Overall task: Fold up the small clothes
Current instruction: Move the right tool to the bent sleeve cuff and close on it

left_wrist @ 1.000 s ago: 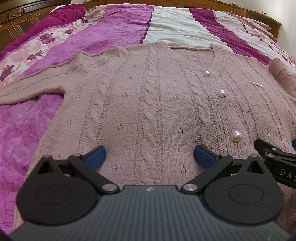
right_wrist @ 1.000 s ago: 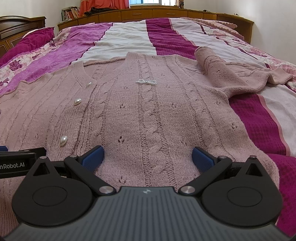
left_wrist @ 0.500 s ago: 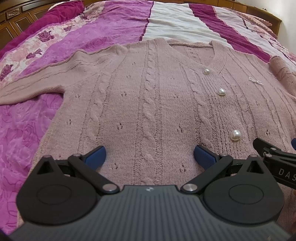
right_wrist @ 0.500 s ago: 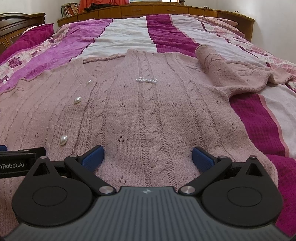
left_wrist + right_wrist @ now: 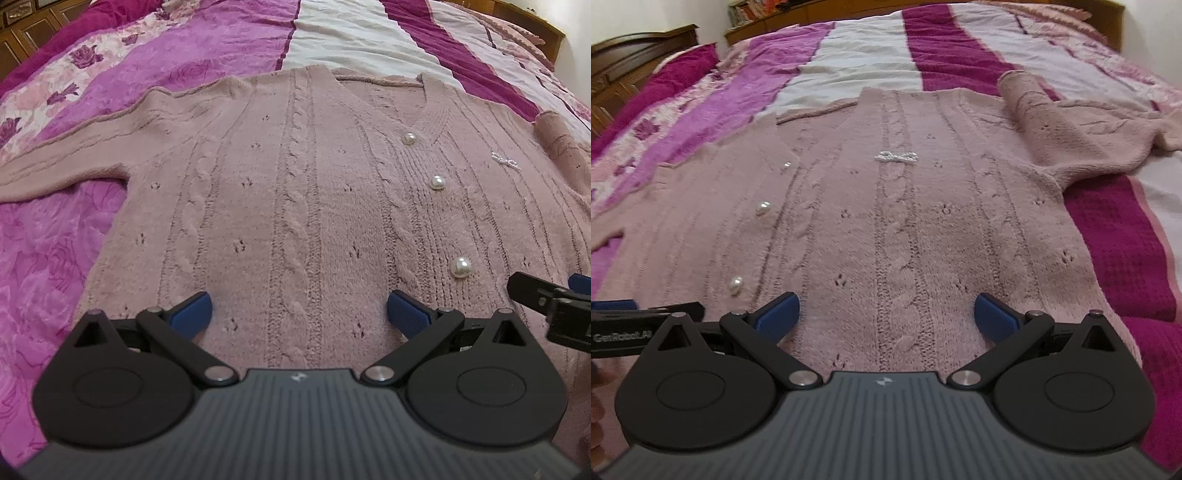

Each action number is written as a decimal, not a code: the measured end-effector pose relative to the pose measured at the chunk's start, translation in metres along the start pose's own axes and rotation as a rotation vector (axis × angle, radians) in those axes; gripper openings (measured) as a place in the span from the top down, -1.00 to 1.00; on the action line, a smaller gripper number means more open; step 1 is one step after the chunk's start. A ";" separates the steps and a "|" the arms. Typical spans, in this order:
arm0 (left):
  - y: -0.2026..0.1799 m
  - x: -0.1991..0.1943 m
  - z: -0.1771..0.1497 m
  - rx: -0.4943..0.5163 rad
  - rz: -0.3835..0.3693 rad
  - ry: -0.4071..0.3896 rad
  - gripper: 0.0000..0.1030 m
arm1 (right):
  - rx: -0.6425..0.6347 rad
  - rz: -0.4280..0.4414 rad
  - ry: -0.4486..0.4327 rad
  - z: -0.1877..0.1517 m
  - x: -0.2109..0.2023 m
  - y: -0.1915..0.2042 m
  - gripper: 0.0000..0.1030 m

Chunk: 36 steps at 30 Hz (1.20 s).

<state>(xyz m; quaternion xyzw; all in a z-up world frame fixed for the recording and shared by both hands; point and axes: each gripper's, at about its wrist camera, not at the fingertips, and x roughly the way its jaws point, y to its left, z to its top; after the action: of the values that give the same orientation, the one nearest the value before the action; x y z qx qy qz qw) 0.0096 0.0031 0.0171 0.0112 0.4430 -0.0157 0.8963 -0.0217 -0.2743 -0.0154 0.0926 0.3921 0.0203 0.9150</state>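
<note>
Pink cardigan (image 5: 295, 206) spread flat on the bed (image 5: 55, 258).
Left gripper (image 5: 299, 314) and right gripper (image 5: 886, 314) hover over its hem, fingers wide, holding nothing.

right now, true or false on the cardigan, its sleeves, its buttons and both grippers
1. The cardigan lies flat, front up, on the bedspread. True.
2. The left gripper is shut on the hem. False: it is open, holding nothing.
3. One sleeve is already folded in over the body. True.
4. The buttons are dark wood. False: each pearl button is white.
5. The right gripper is open. True.
6. The other sleeve is folded in too. False: it stretches out sideways.
</note>
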 end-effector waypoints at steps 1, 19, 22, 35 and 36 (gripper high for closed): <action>0.000 0.000 0.001 -0.004 0.001 0.008 -1.00 | 0.006 0.024 0.002 0.002 -0.002 -0.003 -1.00; -0.003 -0.006 0.023 -0.042 0.044 0.049 -1.00 | 0.264 0.204 -0.014 0.058 -0.017 -0.091 -1.00; -0.004 -0.003 0.024 -0.049 0.050 0.061 -1.00 | 0.311 0.198 -0.041 0.070 -0.020 -0.116 -1.00; -0.014 0.007 0.025 -0.043 0.064 0.101 -1.00 | 0.487 0.104 -0.136 0.101 -0.013 -0.224 -1.00; -0.014 0.008 0.024 -0.043 0.065 0.105 -1.00 | 0.498 0.097 -0.138 0.102 -0.011 -0.229 -1.00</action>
<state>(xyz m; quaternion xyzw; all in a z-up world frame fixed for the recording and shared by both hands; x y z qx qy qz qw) 0.0334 -0.0114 0.0254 0.0070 0.4889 0.0238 0.8720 0.0358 -0.5165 0.0187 0.3349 0.3167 -0.0396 0.8865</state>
